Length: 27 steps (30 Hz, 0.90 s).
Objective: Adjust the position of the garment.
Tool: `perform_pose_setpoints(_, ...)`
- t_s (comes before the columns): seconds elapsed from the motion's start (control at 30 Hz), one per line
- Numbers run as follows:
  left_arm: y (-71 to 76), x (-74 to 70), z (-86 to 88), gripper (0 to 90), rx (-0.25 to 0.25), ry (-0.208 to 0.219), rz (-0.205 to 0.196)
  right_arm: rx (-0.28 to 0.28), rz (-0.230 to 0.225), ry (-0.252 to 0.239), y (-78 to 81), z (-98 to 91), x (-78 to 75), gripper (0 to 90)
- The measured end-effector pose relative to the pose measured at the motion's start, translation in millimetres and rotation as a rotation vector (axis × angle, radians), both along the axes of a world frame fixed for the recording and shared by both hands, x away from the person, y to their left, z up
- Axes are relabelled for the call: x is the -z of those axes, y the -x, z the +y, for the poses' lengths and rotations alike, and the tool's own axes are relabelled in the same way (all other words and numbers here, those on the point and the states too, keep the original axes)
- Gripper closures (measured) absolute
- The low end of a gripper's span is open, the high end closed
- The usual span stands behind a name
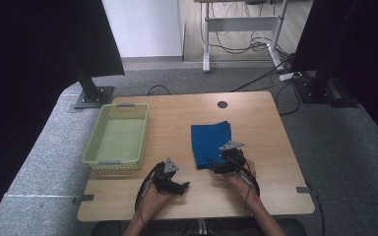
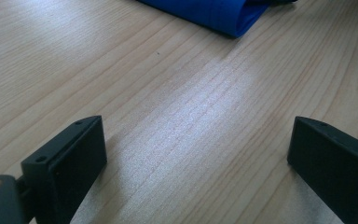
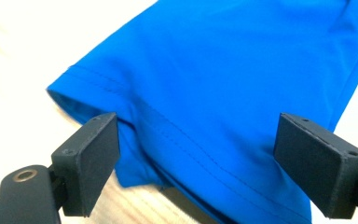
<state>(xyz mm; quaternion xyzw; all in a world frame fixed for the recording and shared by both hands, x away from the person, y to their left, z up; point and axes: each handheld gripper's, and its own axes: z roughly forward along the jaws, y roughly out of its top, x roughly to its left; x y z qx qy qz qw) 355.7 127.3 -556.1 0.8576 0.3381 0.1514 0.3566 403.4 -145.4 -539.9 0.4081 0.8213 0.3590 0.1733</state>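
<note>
Table: wooden table (image 1: pixel 256 191), blue cloth (image 1: pixel 210 142) folded in the middle.
Right gripper (image 3: pixel 198 158): jaws wide apart around the cloth's edge, not squeezing.
Left gripper (image 2: pixel 196 163): jaws wide apart over bare wood, holding nothing.

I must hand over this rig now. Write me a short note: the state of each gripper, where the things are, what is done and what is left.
Left gripper: open, idle over bare table.
Right gripper: open, jaws either side of the near hem of the blue folded cloth, not gripping.
Green basket: at the table's left, nothing inside.
Done: cloth lies folded.
Left: probably grasp the cloth and move it, perhaps into the basket.
</note>
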Motion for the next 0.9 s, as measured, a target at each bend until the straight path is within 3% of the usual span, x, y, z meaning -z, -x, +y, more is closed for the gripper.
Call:
perform_pose_setpoints(0.33,-0.1,-0.1,1.3,5.2,0.007,0.003,-0.003,-0.091,-0.035,0.001,10.2,-15.9,-11.1,13.5)
perform_pose_setpoints(0.9,1.1,-0.1,3.6,5.7,0.011,0.002,-0.004,-0.102,-0.070,-0.009,36.0,-62.2,-17.9,13.2)
